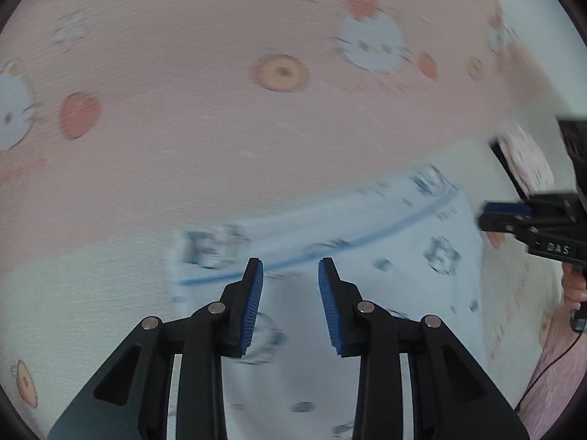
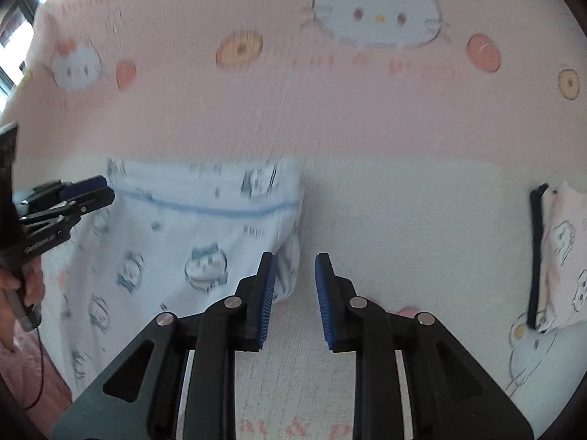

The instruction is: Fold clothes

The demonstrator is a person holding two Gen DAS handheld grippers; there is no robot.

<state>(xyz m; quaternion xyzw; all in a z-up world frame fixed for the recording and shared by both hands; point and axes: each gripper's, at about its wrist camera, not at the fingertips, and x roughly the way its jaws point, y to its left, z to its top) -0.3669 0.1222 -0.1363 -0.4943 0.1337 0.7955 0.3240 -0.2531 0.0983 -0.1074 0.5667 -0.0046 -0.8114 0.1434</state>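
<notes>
Two claws are in our hands, and each bears lettering on its black body, too blurred and small for us to read with certainty. Our left claw point(image 1: 290, 286) hangs released above the pale blue garment point(image 1: 367, 256), its blue pads point(image 1: 255, 304) parted with nothing pressed between them. Our right claw point(image 2: 293, 286) is also released, its jaws apart over the bare cream part of the bed cover point(image 2: 403, 220), just beside the garment's right edge point(image 2: 290, 256).

Around us, the bed cover is pink further off, printed with white cat faces point(image 2: 378, 11), orange rounds and strawberries, and a line of faint pink lettering we cannot make out. Well apart to the right lies a folded pink cloth point(image 2: 565, 256) with cartoon figures, a dark strip along its left side. A thin black cable point(image 2: 38, 366) trails from the left handle.

We see the garment lying flat on the bed, light blue with small cartoon animals and one blue stripe point(image 2: 205, 209) running across near its far edge; a short printed word under the stripe is unreadable.
</notes>
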